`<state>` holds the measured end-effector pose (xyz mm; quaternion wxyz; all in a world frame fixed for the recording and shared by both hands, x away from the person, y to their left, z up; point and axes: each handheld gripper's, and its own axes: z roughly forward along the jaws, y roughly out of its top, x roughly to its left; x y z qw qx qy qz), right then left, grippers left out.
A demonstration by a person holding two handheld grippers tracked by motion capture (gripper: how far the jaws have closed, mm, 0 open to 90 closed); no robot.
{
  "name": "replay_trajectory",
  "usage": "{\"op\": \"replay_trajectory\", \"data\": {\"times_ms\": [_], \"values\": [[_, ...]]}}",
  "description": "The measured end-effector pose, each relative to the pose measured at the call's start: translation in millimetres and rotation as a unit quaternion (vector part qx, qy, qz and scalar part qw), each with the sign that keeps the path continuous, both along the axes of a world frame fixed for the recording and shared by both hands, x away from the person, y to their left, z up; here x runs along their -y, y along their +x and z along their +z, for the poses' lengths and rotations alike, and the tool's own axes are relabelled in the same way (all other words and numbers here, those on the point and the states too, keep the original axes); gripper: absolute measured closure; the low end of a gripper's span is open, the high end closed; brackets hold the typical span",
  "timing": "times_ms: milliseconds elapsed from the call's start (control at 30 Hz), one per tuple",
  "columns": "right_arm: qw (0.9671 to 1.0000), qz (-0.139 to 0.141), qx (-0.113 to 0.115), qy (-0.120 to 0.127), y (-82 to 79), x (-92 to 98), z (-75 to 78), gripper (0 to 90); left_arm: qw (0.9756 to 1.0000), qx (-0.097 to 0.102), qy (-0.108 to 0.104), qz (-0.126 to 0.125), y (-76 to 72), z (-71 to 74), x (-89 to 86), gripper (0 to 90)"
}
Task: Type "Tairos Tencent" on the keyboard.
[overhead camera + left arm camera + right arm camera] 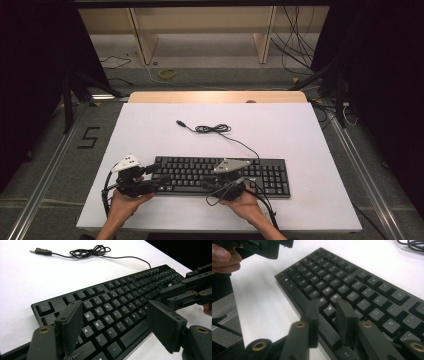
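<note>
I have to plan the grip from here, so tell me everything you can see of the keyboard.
The keyboard is black, full-size with a number pad, seemingly plastic, with white legends. It lies flat on the white table, near the front edge, long side across. Its thin black cable leaves the back edge, runs into a loose coil and ends in a free USB plug. The left gripper, jaws wide, hovers over its left end; the right gripper, jaws narrowed, stands above the bottom row.

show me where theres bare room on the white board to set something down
Widest free patch: the far left of the white board, between its back edge and the keyboard. The right strip beside the keyboard is bare too. The far middle holds the coiled cable; the near edge is crowded by the left gripper and right gripper.
</note>
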<state>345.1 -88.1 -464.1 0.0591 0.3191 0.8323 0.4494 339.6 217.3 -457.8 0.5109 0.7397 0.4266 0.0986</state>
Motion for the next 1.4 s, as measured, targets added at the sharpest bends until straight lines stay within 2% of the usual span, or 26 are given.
{"op": "replay_trajectory", "data": {"times_ms": [100, 367, 967, 1067, 1100, 1300, 1400], "values": [[1.0, 0.001, 0.0, -0.002, 0.2, -0.6, -0.5, 78.9, 1.0, 0.006, -0.001, 0.002, -1.9, 0.8, -1.1, 29.6], [0.9999, 0.003, -0.001, -0.017, 0.6, -2.2, -4.6, 90.0, 1.0, 0.007, -0.003, 0.001, -6.8, 0.8, -1.3, 29.6], [0.9992, 0.008, -0.007, -0.039, 1.5, -7.5, -13.8, 90.0, 1.0, 0.01, 0.0, 0.002, -10.4, 0.3, -1.7, 29.8], [0.9983, 0.011, -0.007, -0.056, 1.5, -10.3, -19.6, 90.0, 1.0, 0.009, 0.0, 0.001, -10.3, 0.1, -1.5, 29.8], [0.9985, 0.009, -0.002, -0.053, 1.0, -10.4, -21.5, 90.0, 1.0, 0.009, 0.0, 0.001, -10.2, 0.1, -1.6, 29.8], [0.9987, 0.004, -0.012, -0.05, 1.2, -10.4, -20.9, 90.0, 1.0, 0.008, 0.001, 0.002, -9.9, -0.3, -1.6, 29.8], [0.9991, 0.003, -0.021, -0.038, 1.8, -9.3, -19.7, 90.0, 1.0, 0.008, 0.004, 0.002, -9.5, -0.6, -2.0, 29.7]]}}
